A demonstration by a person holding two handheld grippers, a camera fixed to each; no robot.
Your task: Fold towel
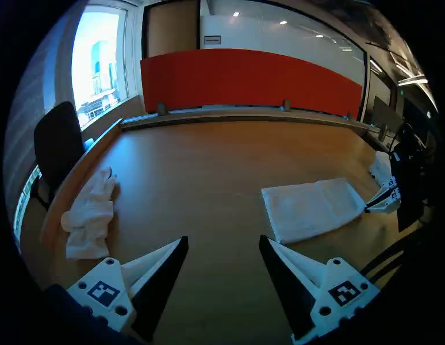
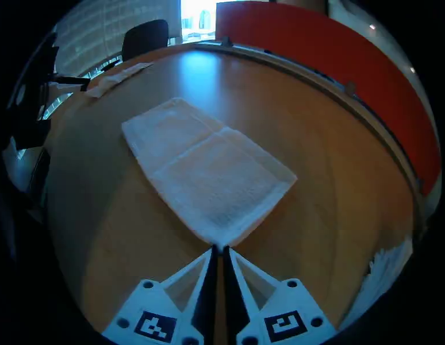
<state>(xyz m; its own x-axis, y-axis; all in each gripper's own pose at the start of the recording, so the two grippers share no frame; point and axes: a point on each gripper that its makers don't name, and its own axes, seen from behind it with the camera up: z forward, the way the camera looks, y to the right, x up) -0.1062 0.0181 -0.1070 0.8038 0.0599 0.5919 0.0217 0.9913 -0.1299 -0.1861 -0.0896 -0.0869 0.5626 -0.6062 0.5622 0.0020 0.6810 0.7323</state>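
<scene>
A white towel (image 1: 311,207) lies folded flat on the wooden table (image 1: 211,167), right of centre in the left gripper view. In the right gripper view the same towel (image 2: 205,172) spreads away from me, its near corner pointing at my fingertips. My right gripper (image 2: 219,253) is shut on that corner, the jaws almost together. It appears farther off in the left gripper view as the right gripper (image 1: 375,202) at the towel's right edge. My left gripper (image 1: 222,244) is open above bare table, nothing between its fingers, well left of the towel.
A crumpled white cloth (image 1: 90,213) lies near the table's left edge, seen far off as the cloth (image 2: 116,77). More white fabric (image 2: 383,270) sits at the right. A black chair (image 1: 58,144) stands beyond the edge. A red partition (image 1: 251,80) runs along the back.
</scene>
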